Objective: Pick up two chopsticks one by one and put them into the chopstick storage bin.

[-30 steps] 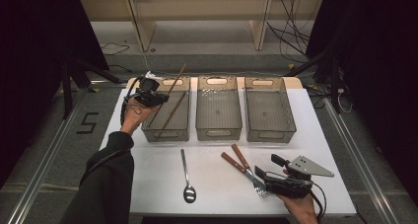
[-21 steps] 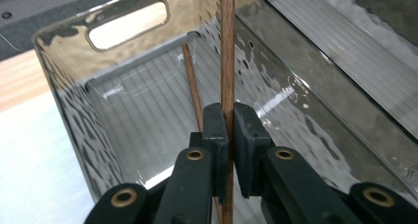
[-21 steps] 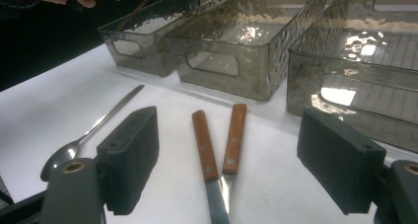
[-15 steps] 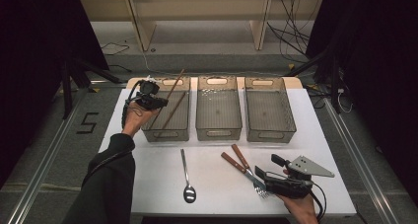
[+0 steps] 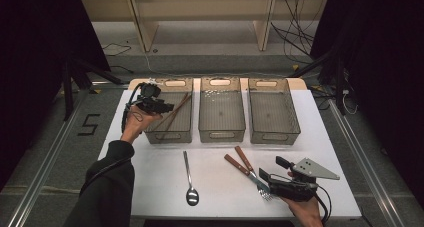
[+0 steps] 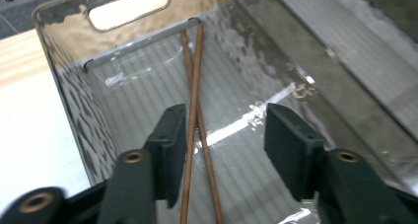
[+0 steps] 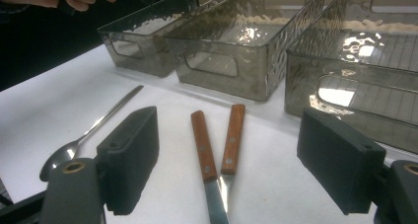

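Two brown chopsticks (image 6: 194, 76) lie crossed on the floor of the left clear bin (image 5: 167, 136). My left gripper (image 5: 161, 107) hovers over that bin, open, with the chopsticks (image 5: 177, 112) below its jaws and close to the left one. Two wooden-handled utensils (image 5: 240, 162) lie side by side on the white table, their metal ends toward me. My right gripper (image 5: 267, 183) rests low at those metal ends, open. In the right gripper view the two handles (image 7: 212, 145) lie between its wide jaws. A metal spoon (image 5: 189, 179) lies to their left.
Three clear bins stand in a row at the back of the table (image 5: 150, 187); the middle bin (image 5: 221, 134) and right bin (image 5: 274, 136) hold nothing I can see. Dark floor and rails flank the table. A wooden shelf frame (image 5: 140, 27) stands beyond.
The chopsticks, which stuck up past the left bin's far rim, now lie lower inside it. My left gripper has drifted slightly toward me. The right gripper has stayed put.
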Action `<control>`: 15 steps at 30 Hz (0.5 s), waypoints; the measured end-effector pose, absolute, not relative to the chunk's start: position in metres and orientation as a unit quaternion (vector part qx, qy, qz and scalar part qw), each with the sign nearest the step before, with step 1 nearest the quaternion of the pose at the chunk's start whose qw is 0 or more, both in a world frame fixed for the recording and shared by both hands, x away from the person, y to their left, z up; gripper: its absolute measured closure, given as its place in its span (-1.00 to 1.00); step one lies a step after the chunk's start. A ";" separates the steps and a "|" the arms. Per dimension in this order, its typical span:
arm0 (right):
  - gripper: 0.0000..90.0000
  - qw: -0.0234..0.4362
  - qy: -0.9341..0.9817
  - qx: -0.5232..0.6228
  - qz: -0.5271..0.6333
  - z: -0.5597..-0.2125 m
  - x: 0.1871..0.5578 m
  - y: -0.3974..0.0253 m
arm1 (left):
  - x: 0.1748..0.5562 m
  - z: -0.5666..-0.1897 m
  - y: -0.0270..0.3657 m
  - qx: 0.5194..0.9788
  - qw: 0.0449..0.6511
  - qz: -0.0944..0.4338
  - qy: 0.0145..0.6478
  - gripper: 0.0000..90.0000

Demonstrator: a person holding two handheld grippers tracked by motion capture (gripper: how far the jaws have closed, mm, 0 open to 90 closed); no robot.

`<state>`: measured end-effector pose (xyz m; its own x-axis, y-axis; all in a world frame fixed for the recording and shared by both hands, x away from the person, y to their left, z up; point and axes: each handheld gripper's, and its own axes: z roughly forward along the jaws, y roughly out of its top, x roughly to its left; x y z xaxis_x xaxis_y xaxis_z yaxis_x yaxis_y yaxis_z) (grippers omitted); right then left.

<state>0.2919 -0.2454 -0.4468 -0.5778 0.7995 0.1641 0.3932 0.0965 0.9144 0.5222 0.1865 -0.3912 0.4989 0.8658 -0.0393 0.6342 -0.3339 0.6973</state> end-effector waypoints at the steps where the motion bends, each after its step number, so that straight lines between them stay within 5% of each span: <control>1: -0.45 0.193 0.715 0.417 0.526 -0.447 0.292 -0.245 | 0.520 -0.389 0.185 0.799 0.339 0.170 0.467 -0.03; 15: -0.45 0.194 0.716 0.416 0.526 -0.446 0.291 -0.245 | 0.478 -0.375 0.159 0.809 0.391 0.153 0.410 -0.42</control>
